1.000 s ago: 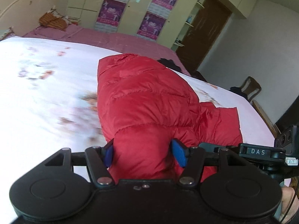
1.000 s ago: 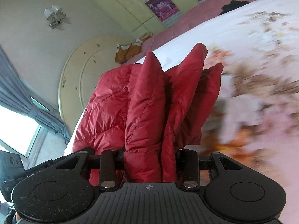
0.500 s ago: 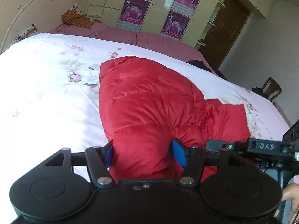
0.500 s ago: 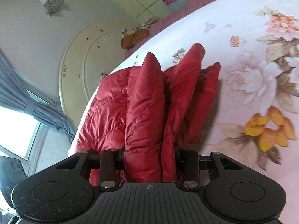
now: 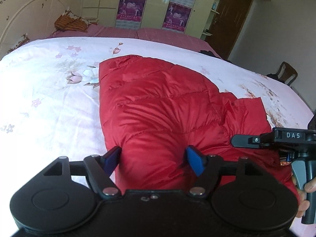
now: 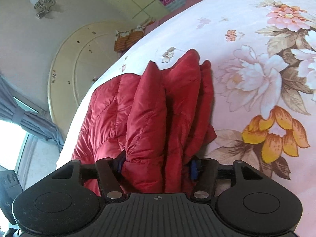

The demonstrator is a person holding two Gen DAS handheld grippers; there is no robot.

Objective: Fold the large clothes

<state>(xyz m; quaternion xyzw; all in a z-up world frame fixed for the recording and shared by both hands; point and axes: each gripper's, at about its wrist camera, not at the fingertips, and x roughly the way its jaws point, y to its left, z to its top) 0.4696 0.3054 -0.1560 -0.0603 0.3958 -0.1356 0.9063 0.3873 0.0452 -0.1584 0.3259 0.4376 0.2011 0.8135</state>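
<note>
Lying folded on the floral bedspread [image 5: 49,98], the red down jacket [image 5: 158,102] bulges between the left gripper [image 5: 153,161], whose jaws are opening, its right blue pad [image 5: 194,163] clear of the fabric. Further right, the right gripper [image 6: 158,166] is opening around the jacket's bunched folds.

Each gripper is matte black plastic. The left gripper [image 5: 153,161] has two round side housings with shallow discs, silver pivot screws at the linkage arms, and bright blue pads [image 5: 194,163] on its fingers. At its 3 o'clock the right gripper [image 5: 276,140] shows a white "DAS" marking and a grey trigger grip. Seen from its own camera, the right gripper [image 6: 158,166] has a ribbed top plate with a small crosshair mark.
</note>
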